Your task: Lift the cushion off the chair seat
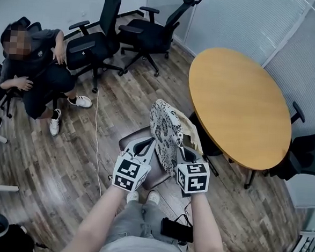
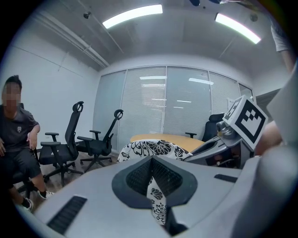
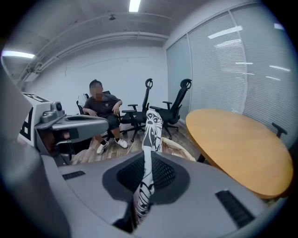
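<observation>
A black-and-white flower-patterned cushion hangs on edge above the small brown chair seat. My left gripper is shut on the cushion's lower left edge, and my right gripper is shut on its lower right edge. In the left gripper view the patterned fabric runs down between the pads. In the right gripper view the cushion stands edge-on and is pinched in the jaws. The other gripper shows in each gripper view.
A round wooden table stands close at the right, with a beige piece between it and the cushion. Black office chairs stand at the back, and a person sits at the left. A white cable lies on the wood floor.
</observation>
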`<state>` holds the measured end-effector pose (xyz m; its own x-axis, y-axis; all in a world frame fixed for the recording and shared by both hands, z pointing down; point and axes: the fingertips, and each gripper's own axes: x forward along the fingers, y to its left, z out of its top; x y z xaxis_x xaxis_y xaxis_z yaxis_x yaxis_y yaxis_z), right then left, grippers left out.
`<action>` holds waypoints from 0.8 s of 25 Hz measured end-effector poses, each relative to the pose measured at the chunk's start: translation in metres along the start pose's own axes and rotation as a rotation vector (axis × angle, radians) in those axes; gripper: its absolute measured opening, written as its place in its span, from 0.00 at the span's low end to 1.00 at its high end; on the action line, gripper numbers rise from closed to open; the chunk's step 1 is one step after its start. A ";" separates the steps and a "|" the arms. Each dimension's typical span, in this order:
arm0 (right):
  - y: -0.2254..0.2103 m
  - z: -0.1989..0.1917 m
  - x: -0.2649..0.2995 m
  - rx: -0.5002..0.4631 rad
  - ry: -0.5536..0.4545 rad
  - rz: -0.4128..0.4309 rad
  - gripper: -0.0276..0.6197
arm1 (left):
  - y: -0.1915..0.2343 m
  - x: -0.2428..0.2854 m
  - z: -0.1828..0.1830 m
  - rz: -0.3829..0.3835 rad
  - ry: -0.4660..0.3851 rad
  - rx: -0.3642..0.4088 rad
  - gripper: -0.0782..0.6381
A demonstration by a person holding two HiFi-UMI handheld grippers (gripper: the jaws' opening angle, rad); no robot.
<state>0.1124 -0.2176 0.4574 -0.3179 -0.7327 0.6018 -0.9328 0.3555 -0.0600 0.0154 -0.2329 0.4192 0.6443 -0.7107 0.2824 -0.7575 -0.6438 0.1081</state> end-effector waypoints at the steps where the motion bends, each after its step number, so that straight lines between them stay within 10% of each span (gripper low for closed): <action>1: 0.001 0.003 -0.003 -0.003 -0.004 0.001 0.10 | -0.001 -0.002 0.003 -0.001 -0.003 0.006 0.10; 20: 0.029 0.057 -0.046 0.004 -0.171 -0.017 0.10 | 0.008 -0.041 0.073 0.072 -0.134 -0.001 0.10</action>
<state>0.0908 -0.2066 0.3829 -0.3261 -0.8267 0.4584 -0.9388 0.3402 -0.0543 -0.0095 -0.2292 0.3392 0.5968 -0.7865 0.1592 -0.8021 -0.5899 0.0930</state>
